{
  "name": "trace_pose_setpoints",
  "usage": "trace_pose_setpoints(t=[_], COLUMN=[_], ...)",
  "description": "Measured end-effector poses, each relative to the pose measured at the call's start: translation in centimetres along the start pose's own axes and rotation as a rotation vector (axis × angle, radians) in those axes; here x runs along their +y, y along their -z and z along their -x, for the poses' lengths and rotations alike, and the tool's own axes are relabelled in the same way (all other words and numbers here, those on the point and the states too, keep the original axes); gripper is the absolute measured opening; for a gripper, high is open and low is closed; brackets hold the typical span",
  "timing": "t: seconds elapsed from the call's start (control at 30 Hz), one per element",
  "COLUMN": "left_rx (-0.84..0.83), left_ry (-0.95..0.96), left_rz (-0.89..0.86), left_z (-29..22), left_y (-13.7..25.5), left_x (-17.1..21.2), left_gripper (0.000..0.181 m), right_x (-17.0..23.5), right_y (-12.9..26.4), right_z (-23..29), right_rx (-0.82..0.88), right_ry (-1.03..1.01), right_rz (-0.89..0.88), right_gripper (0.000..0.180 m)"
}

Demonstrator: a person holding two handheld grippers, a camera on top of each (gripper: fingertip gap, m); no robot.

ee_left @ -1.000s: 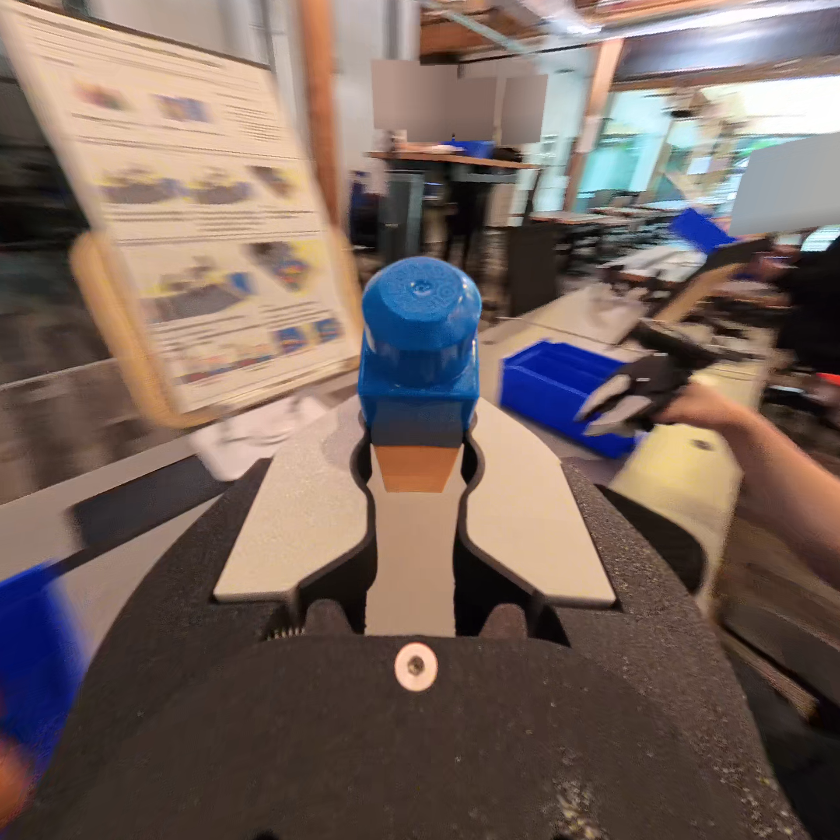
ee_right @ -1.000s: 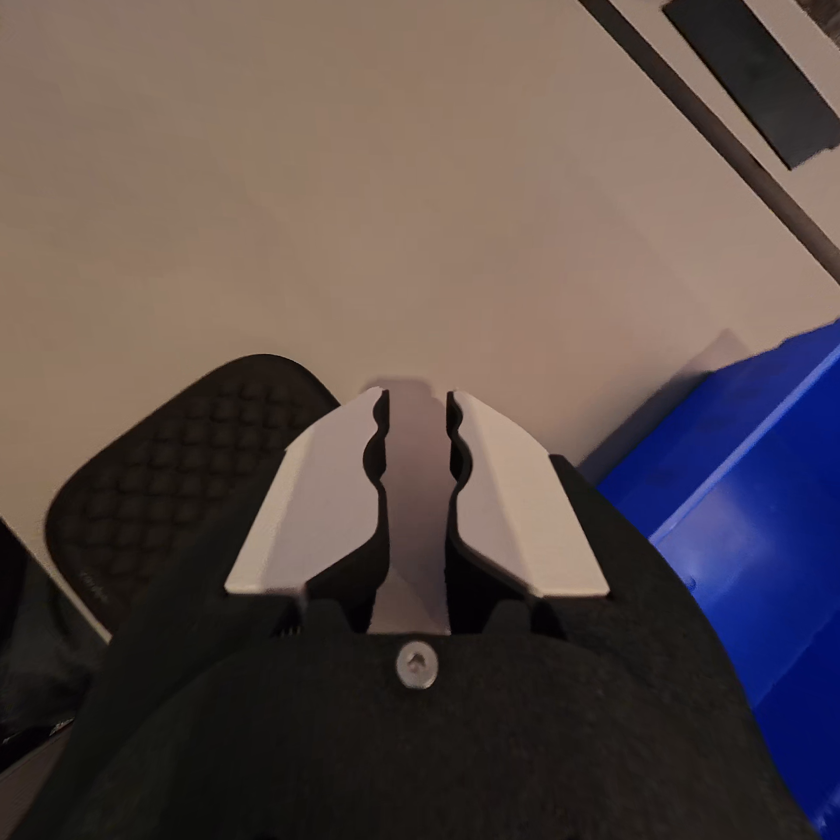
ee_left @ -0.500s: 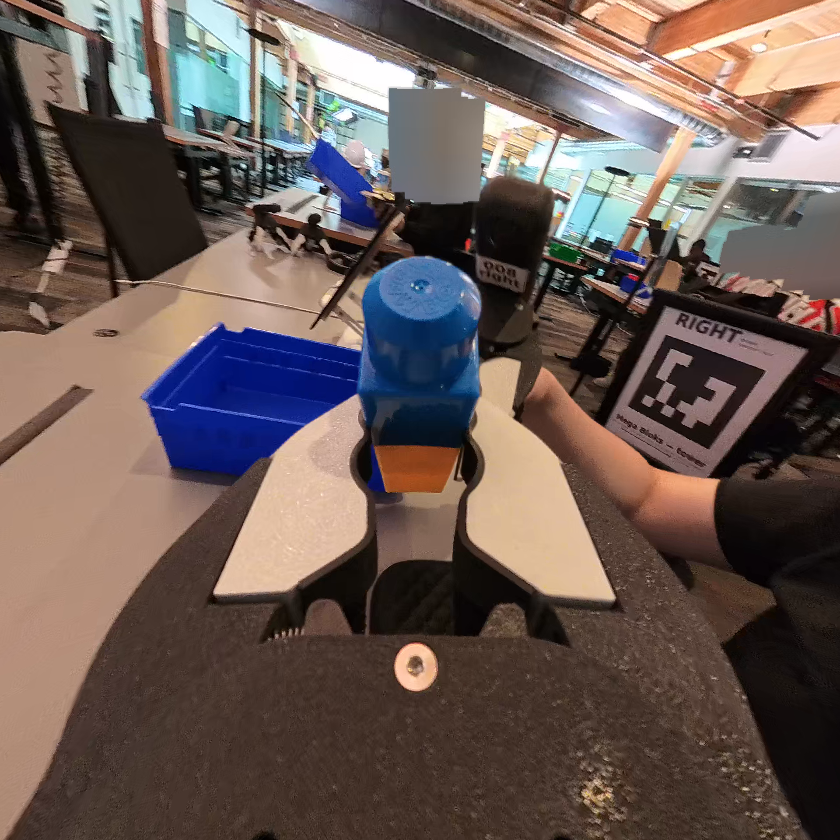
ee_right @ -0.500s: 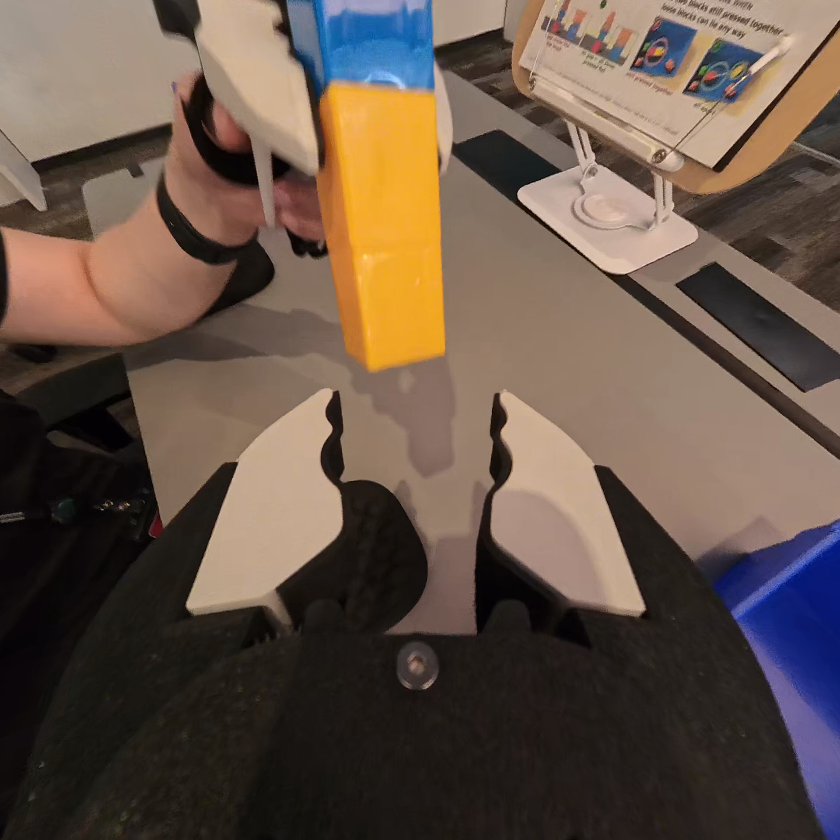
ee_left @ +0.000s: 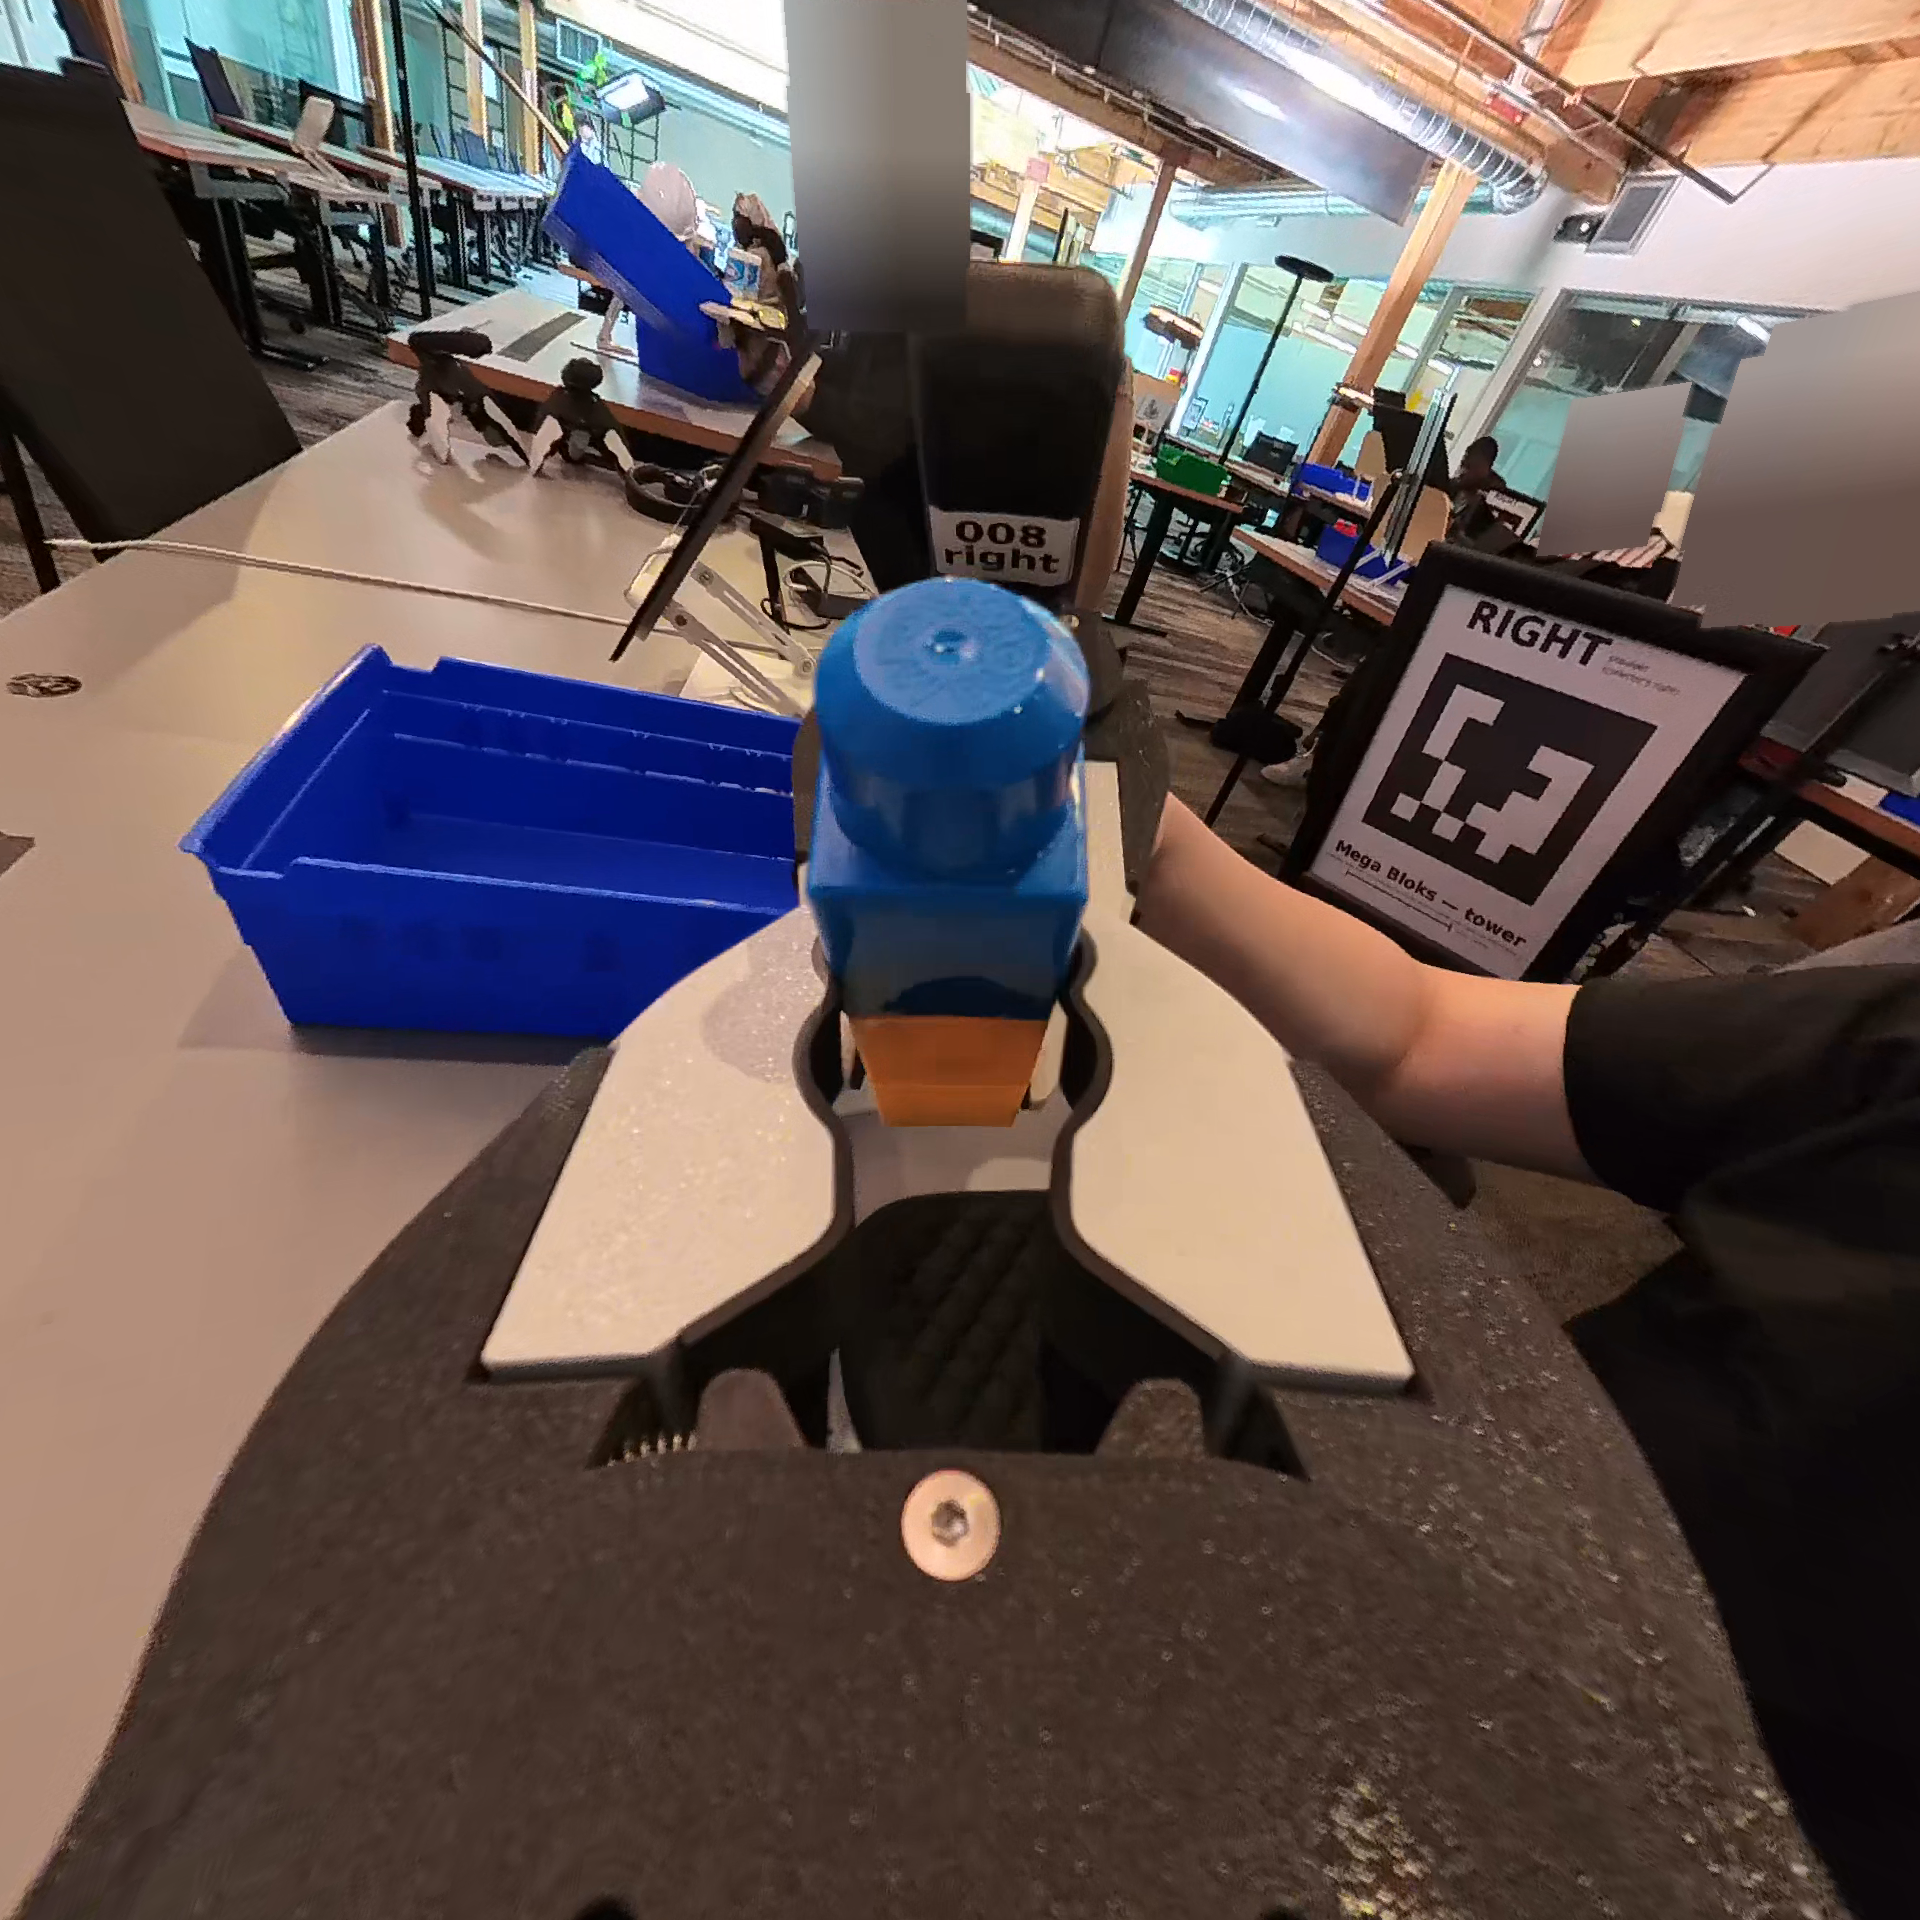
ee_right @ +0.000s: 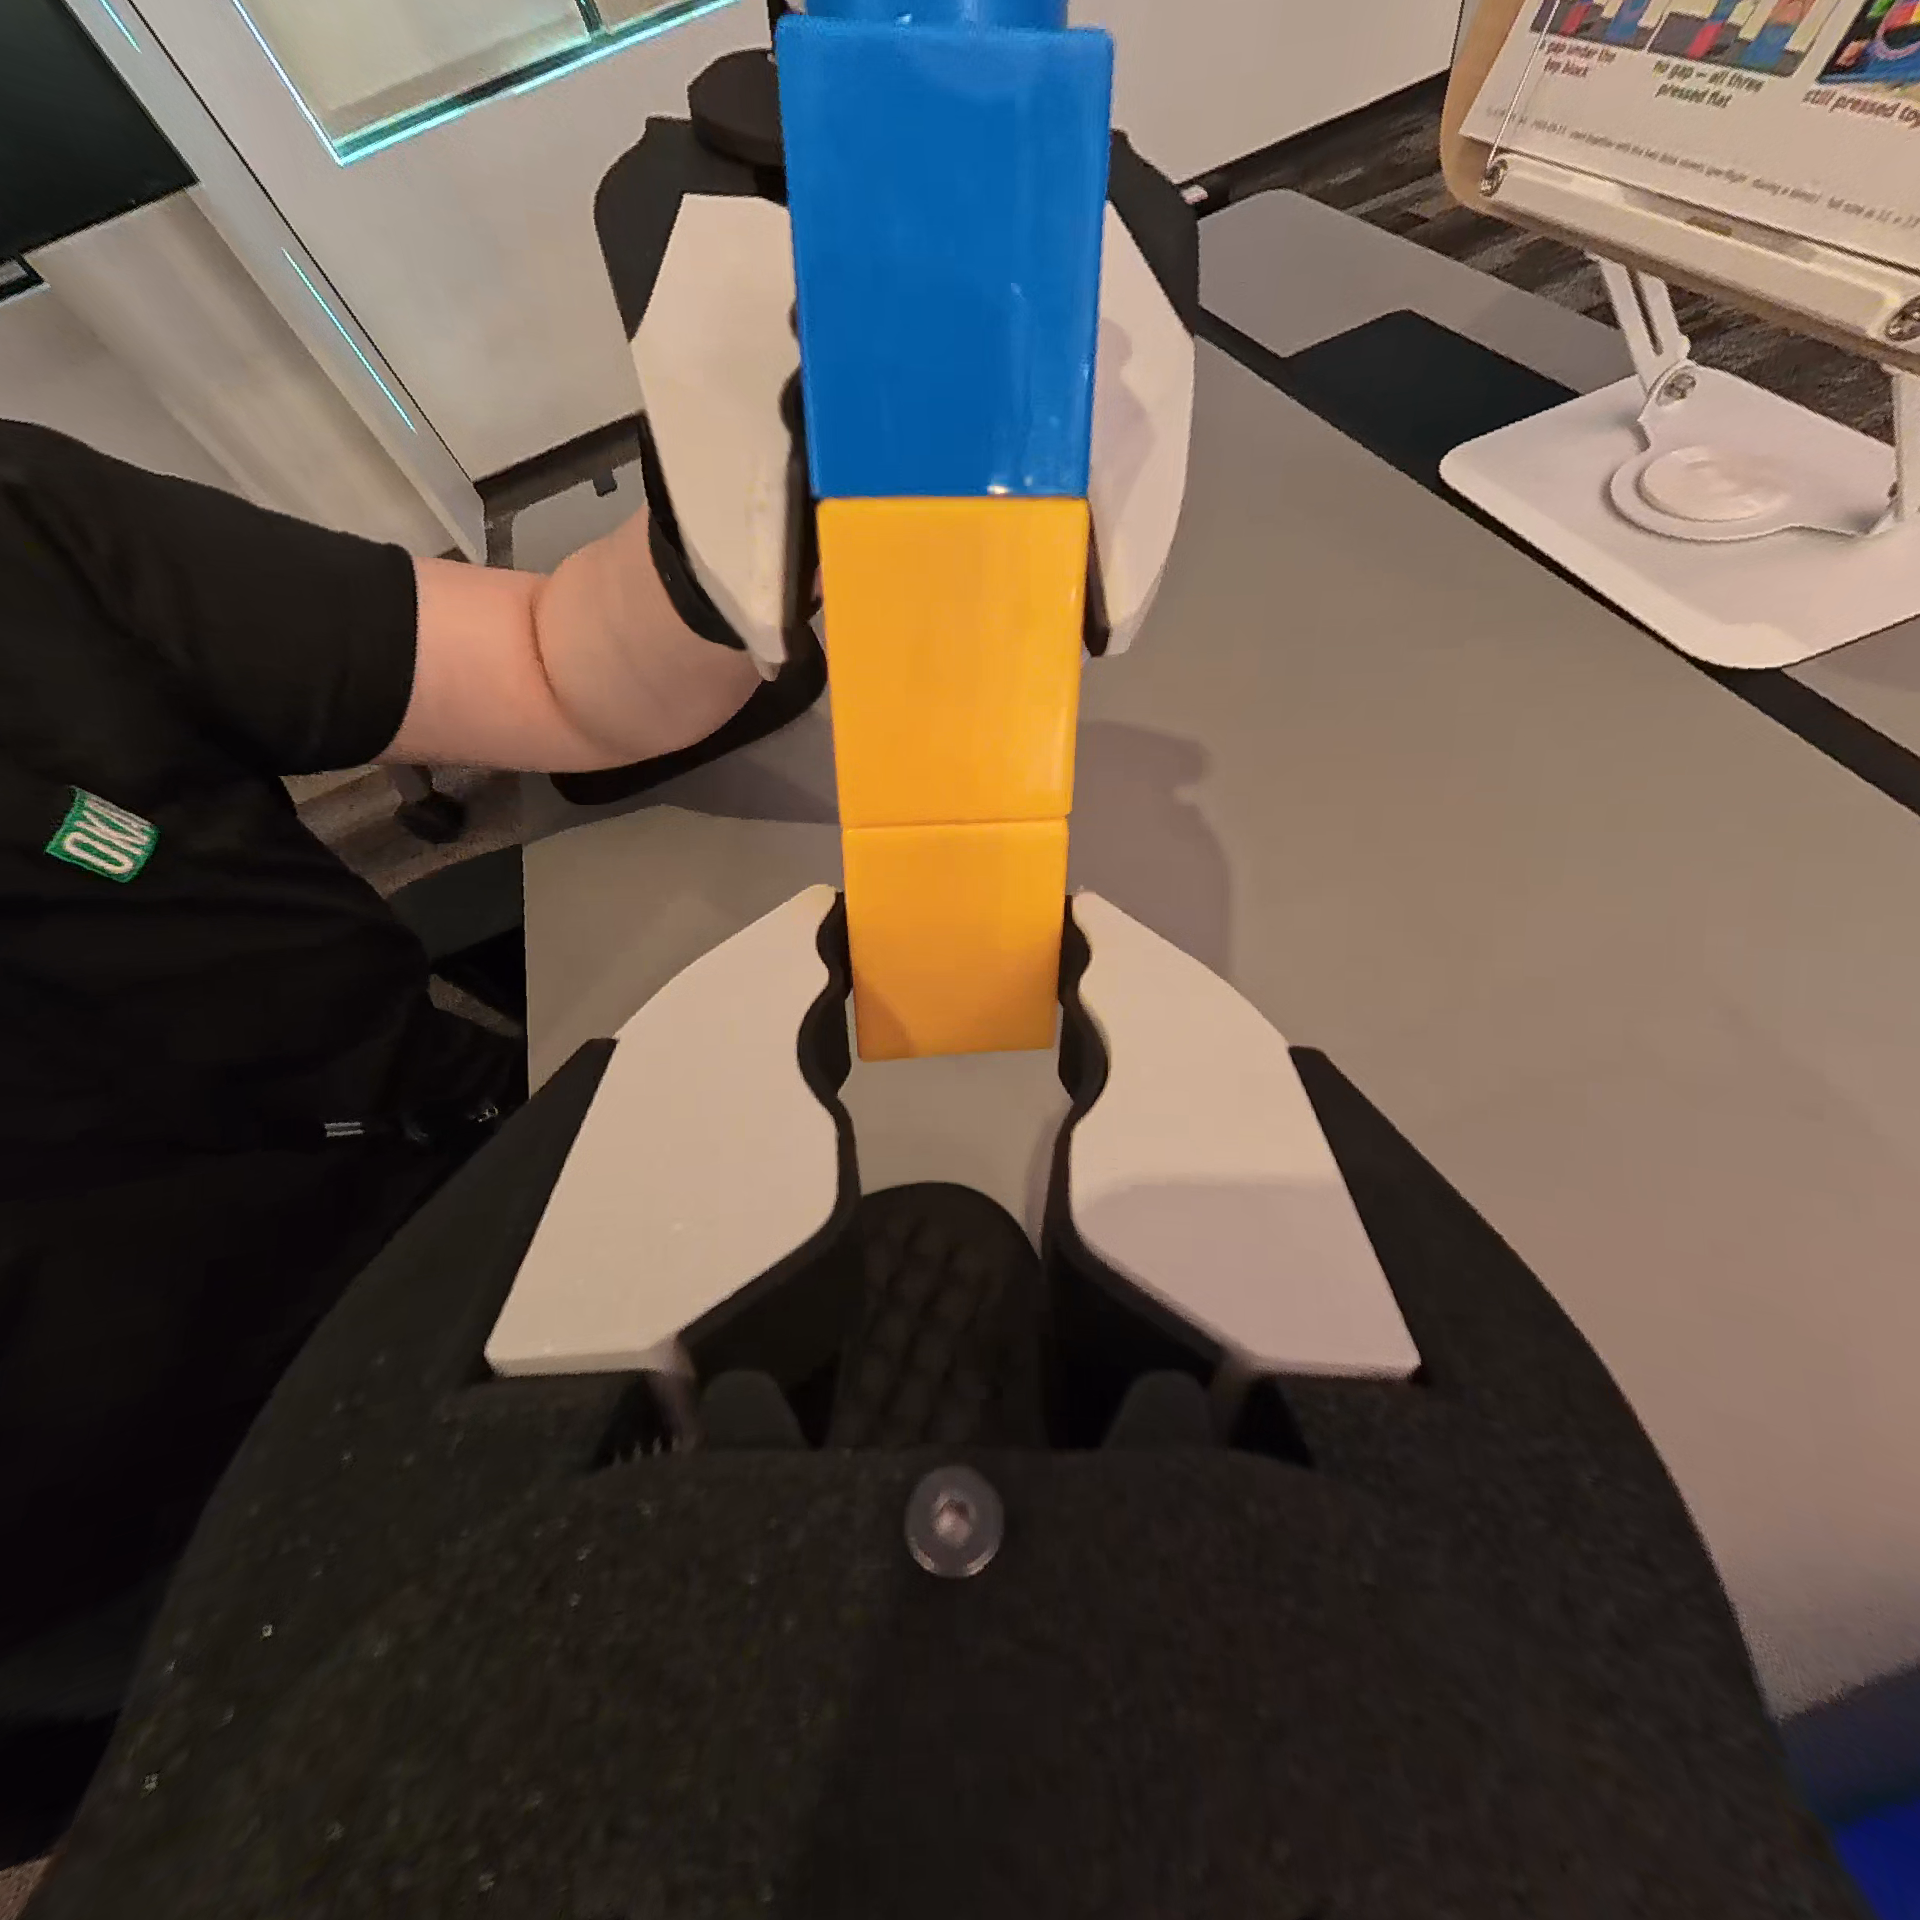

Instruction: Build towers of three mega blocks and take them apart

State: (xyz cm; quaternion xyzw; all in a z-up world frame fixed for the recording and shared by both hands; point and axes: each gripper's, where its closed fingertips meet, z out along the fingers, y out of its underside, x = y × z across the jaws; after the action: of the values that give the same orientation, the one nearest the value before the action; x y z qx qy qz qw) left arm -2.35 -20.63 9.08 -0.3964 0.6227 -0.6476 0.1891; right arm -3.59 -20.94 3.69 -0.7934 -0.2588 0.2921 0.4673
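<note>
place: open-plan lab/workshop | evidence: exposed timber ceiling beams (ee_left: pixel 1704 62), rows of work tables (ee_left: pixel 582 405), glass partitions (ee_left: pixel 1299 343), fiducial-marker sign (ee_left: pixel 1507 790), blue parts bin (ee_left: pixel 499 831), instruction board on stand (ee_right: pixel 1704 156)

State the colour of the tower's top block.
Blue top block, seen best in the left wrist view.

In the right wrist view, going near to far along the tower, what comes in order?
Right gripper around the end orange block → second orange block → left gripper → blue block.
</note>
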Motion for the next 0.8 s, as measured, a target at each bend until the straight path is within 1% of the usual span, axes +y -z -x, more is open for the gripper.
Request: trace_pose_setpoints(t=[0.1,0.2,0.27,0.33,0.47,0.63,0.7,0.73,0.77,0.8], left_rx=[-0.006,-0.042,-0.018,-0.015,-0.004,-0.008,-0.061,-0.066,-0.078,-0.083], left_ry=[0.000,0.012,0.064,0.076,0.101,0.117,0.136,0.139,0.117,0.087], left_rz=[0.027,0.009,-0.026,-0.035,-0.064,-0.132,-0.291,-0.337,-0.335,-0.297], left_z=[0.3,1.6,1.9,2.0,1.8,2.3,3.5,3.9,4.2,4.2], left_y=[0.4,0.1,0.0,0.2,0.9,2.0,4.6,6.2,7.4,8.1], left_x=[1.5,2.8,2.9,3.0,2.4,1.9,-0.7,-1.9,-2.5,-2.6], left_gripper=[0.052,0.041,0.039,0.039,0.038,0.038,0.037,0.037,0.038,0.037], right_x=[0.3,0.9,1.4,1.4,0.4,0.4,3.3,4.2,4.6,5.0], right_y=[-0.7,-1.5,-2.1,-2.4,-2.5,-3.1,-3.2,-3.2,-3.2,-2.8], right_z=[-0.4,-0.9,-1.2,-1.2,-1.0,-1.2,-1.8,-1.7,-1.4,-1.6], right_rx=[0.007,0.016,0.023,0.016,0.000,0.037,0.105,0.114,0.105,0.128], right_ry=[-0.023,-0.041,-0.056,-0.072,-0.090,-0.126,-0.118,-0.112,-0.129,-0.143], right_rz=[0.017,0.038,0.054,0.040,-0.016,0.039,0.211,0.236,0.230,0.231], right_gripper=[0.036,0.036,0.036,0.036,0.036,0.036,0.036,0.036,0.036,0.037])
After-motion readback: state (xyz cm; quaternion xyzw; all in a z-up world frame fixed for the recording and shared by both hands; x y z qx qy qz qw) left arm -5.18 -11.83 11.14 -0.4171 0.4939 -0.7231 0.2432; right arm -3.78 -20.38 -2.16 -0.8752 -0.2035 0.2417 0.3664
